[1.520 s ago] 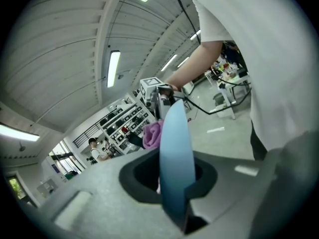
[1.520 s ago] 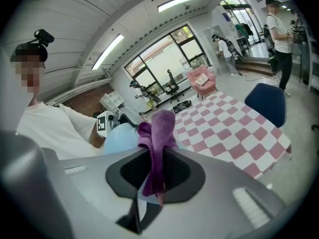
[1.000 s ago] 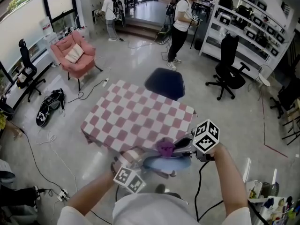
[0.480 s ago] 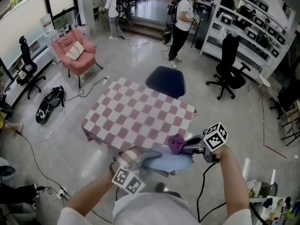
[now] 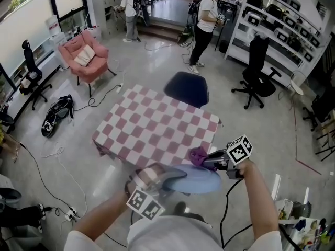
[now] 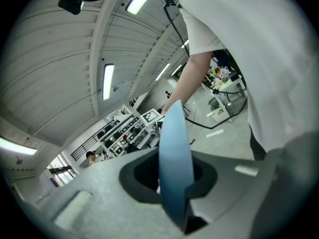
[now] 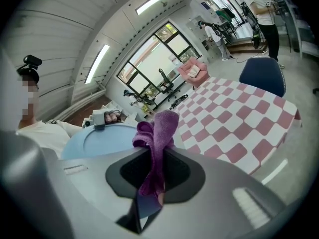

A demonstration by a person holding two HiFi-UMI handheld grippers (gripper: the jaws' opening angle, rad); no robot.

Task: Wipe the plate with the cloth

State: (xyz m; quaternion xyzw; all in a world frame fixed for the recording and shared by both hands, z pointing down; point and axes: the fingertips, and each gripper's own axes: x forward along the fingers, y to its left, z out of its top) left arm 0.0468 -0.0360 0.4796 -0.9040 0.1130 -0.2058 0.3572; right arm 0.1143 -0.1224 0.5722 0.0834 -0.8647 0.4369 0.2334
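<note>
A light blue plate [image 5: 192, 180] is held in the air just off the near edge of the checkered table [image 5: 157, 127]. My left gripper [image 5: 157, 177] is shut on the plate's left rim; in the left gripper view the plate [image 6: 174, 158] stands edge-on between the jaws. My right gripper [image 5: 205, 161] is shut on a purple cloth [image 5: 197, 155], which sits at the plate's far right rim. In the right gripper view the cloth [image 7: 157, 138] hangs from the jaws with the plate [image 7: 99, 139] just left of it.
A dark blue chair [image 5: 187, 89] stands at the table's far side. A pink armchair [image 5: 82, 55] is at the far left, a black office chair [image 5: 255, 75] and shelving [image 5: 282, 25] at the right. Two people [image 5: 205, 20] stand in the background.
The plate has tipped flatter and shifted right. The right gripper with the cloth has moved right, from over the plate's middle to its far right rim.
</note>
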